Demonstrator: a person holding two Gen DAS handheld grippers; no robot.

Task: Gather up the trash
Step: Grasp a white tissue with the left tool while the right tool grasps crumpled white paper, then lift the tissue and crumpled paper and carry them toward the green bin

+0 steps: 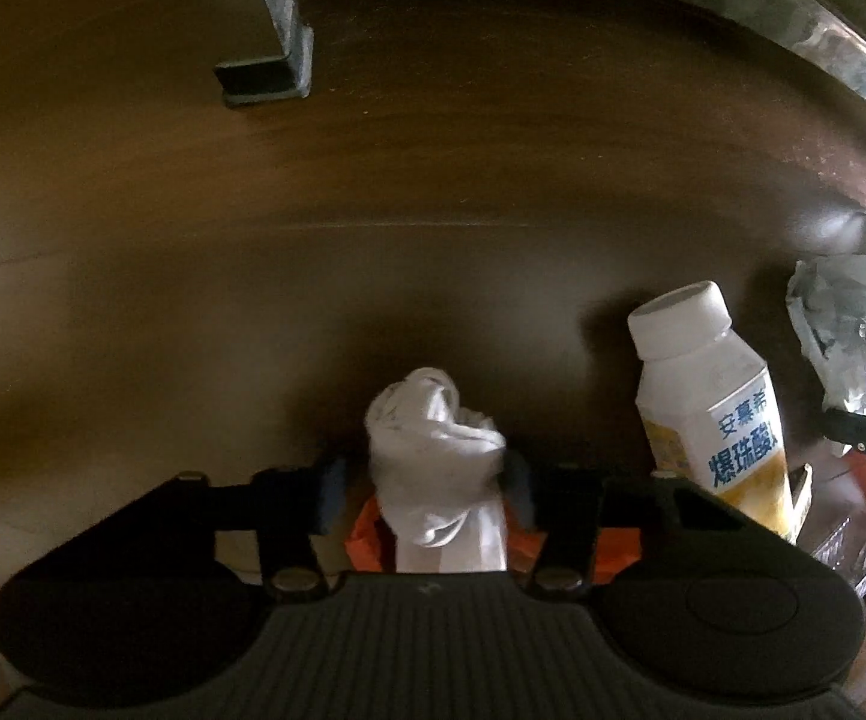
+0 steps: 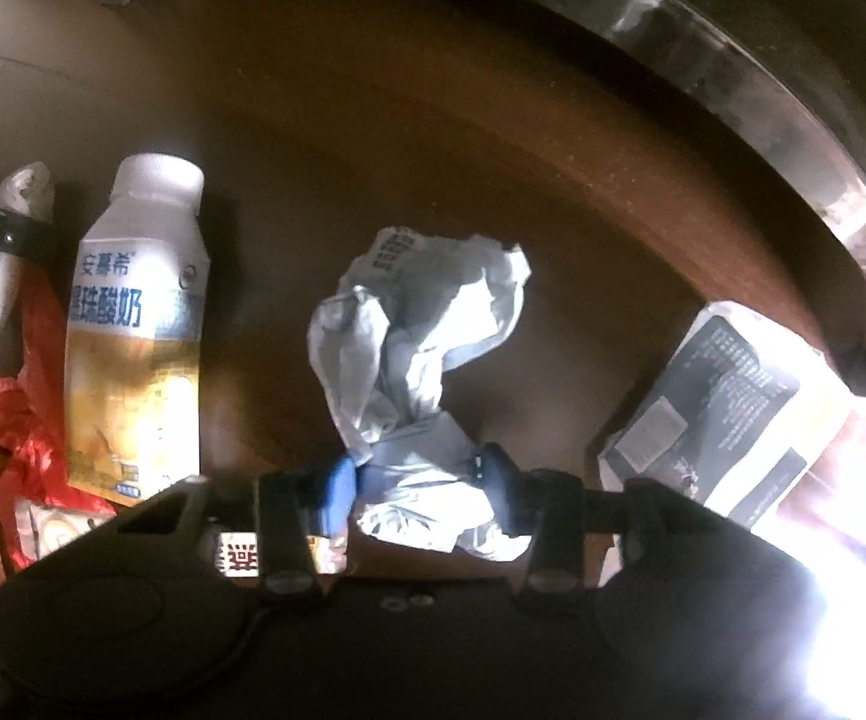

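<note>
Both grippers are pointing down at the dark wood tabletop, each working one piece of trash so two get lifted together. Left gripper is pinching a soft white tissue wad, w/ orange plastic under it. Right gripper is closing round the crumpled, creased paper wrapper; pads look to be touching it. A smooth yoghurt bottle is lying between them, untouched
</note>
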